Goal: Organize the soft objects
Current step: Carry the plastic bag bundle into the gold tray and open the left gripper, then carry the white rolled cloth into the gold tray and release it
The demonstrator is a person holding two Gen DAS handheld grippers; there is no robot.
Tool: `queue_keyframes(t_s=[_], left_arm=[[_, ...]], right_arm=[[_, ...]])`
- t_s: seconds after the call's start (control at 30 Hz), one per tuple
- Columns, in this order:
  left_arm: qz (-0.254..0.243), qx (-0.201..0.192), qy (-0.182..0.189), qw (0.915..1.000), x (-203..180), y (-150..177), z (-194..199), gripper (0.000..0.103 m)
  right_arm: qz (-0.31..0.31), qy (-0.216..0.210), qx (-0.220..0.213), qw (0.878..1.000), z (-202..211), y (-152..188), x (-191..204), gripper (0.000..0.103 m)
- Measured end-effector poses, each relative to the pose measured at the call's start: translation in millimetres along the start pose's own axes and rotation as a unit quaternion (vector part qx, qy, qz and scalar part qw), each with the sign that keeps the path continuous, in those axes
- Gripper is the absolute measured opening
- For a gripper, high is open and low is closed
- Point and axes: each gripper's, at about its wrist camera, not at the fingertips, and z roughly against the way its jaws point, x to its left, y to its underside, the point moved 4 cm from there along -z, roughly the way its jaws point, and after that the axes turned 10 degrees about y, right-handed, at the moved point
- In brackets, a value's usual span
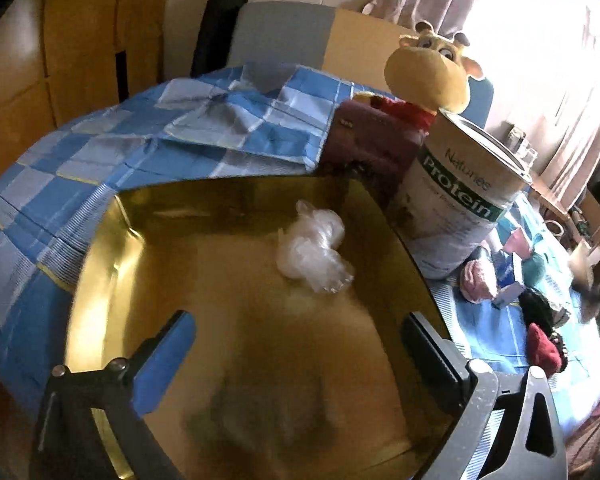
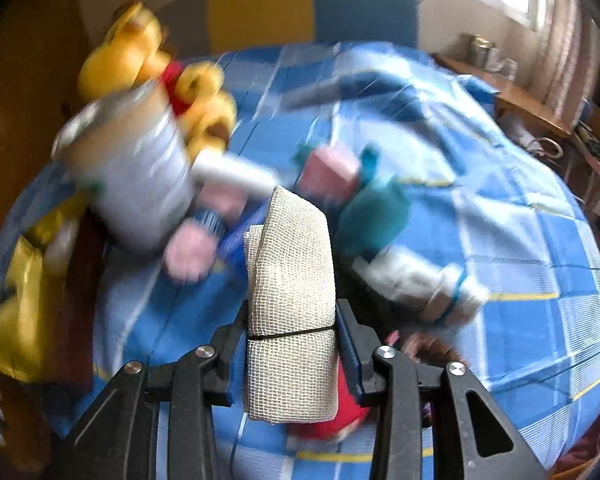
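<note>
Right gripper [image 2: 292, 344] is clamped on the gauze roll [image 2: 292, 300], held upright above the bed. Left gripper [image 1: 296, 344] hovers, jaws apart, over the gold tin [image 1: 100, 264], plastic wad [image 1: 314, 250] just ahead. Soft roll could squirm loose mid-carry.

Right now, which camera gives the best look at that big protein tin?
The left wrist view. There the protein tin stands sharp beside the gold box, its "Protein" label readable and its open rim visible. In the right wrist view the tin is smeared by motion blur, label unreadable, off to the left of the gauze roll.
</note>
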Motion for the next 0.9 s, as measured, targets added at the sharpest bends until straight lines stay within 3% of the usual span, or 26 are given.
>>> queue_keyframes(t_s=[0.2,0.37,0.5,0.6,0.73,0.83,0.9], left_arm=[[-0.025,-0.025,-0.026,0.9990,2,-4,15,0.103],[-0.037,-0.066,-0.034,0.9965,7,-9,34,0.103],[-0.035,-0.077,-0.034,0.9958,14,-13,41,0.103],[-0.025,-0.071,-0.035,0.9965,20,-12,41,0.103],[-0.031,-0.068,-0.057,0.9956,23,-10,43,0.103],[-0.025,-0.060,-0.066,0.9956,26,-8,45,0.103],[-0.025,-0.054,-0.074,0.9955,28,-6,46,0.103]], right_arm=[[-0.031,0.048,-0.002,0.998,-14,-94,-13,0.038],[-0.046,0.099,-0.014,0.994,-25,-189,4,0.038],[-0.023,0.085,-0.072,0.994,5,-266,59,0.038],[0.028,0.040,-0.131,0.990,40,-303,123,0.038],[0.139,-0.059,-0.171,0.974,74,-293,223,0.038],[0.228,-0.112,-0.156,0.954,77,-245,287,0.038],[0.268,-0.124,-0.134,0.946,71,-210,313,0.038]])
